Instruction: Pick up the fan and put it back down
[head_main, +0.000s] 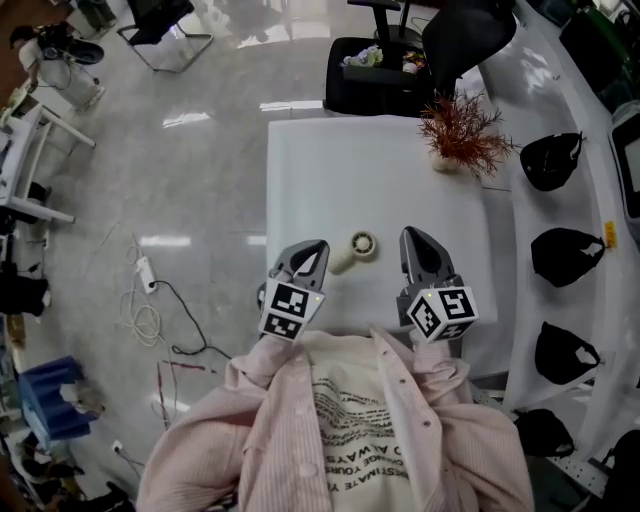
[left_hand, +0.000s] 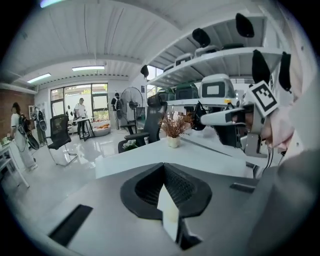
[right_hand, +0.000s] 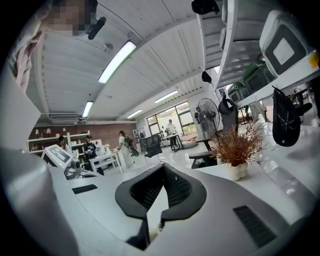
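The small cream fan (head_main: 358, 247) lies on the white table (head_main: 330, 170), its round head up and its handle pointing toward the near left. My left gripper (head_main: 318, 246) hovers just left of the handle with its jaws shut and nothing held. In the left gripper view its tips (left_hand: 163, 165) meet, and a pale cream sliver shows in the gap behind them. My right gripper (head_main: 412, 234) is to the right of the fan, apart from it. Its tips (right_hand: 162, 166) also meet, with nothing in them.
A potted reddish dried plant (head_main: 462, 135) stands at the table's far right corner. A black office chair (head_main: 385, 75) sits behind the table. Dark bags (head_main: 555, 160) hang along white shelving on the right. Cables (head_main: 150, 300) lie on the floor to the left.
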